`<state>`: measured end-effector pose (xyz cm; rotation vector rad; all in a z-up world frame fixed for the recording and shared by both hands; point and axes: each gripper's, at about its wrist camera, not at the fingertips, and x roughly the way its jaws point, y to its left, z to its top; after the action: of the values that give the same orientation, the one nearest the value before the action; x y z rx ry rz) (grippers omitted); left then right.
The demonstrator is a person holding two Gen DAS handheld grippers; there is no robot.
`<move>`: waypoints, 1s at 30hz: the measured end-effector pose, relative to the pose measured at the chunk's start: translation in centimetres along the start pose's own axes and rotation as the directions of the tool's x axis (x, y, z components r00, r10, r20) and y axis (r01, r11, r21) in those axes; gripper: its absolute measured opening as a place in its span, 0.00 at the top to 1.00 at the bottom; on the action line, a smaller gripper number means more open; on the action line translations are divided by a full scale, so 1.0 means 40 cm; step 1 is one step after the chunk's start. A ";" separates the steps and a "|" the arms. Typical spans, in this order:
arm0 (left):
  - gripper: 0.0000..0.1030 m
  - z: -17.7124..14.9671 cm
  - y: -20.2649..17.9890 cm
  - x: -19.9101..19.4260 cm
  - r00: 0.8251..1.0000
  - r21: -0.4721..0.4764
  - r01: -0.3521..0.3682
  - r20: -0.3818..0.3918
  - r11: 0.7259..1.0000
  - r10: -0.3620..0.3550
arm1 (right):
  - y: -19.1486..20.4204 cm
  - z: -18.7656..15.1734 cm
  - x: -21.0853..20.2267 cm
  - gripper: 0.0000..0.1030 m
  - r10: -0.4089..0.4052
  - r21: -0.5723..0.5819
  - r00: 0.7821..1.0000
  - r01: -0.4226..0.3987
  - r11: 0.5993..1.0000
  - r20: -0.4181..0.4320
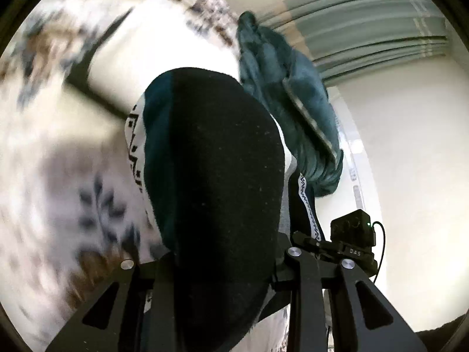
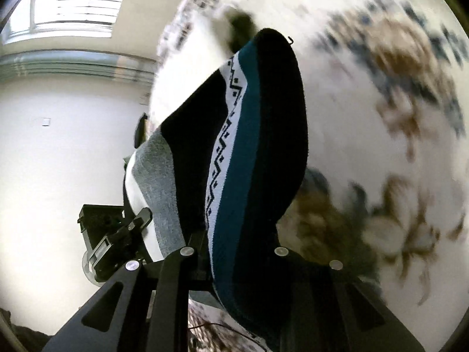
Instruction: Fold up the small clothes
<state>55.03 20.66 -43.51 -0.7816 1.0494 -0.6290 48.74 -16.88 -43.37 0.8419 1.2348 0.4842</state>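
A soft knitted sock [image 1: 222, 193], black with a teal band, a white zigzag-patterned stripe and a grey part, is held up off the white floral-printed bed cover [image 1: 58, 146]. The left claw [image 1: 222, 267] is narrowed onto the cloth, and the right claw [image 2: 234, 252] is likewise clamped on the same sock at another part. The sock is judged light, limp and stretchy, not fragile; it will sag between grips, so holds near opposite ends suit a fold. A dark teal garment [image 1: 287, 94] lies beyond. No container is seen.
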 end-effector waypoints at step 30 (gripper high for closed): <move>0.07 0.442 0.048 0.065 0.789 0.211 -0.614 0.207 0.761 0.579 | 0.372 0.480 0.245 0.47 -0.470 -0.151 0.823 0.534 0.832 0.321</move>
<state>72.51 24.32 -41.39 -0.2077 0.9950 -0.1519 71.53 -6.16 -36.05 0.3333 1.0642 0.0701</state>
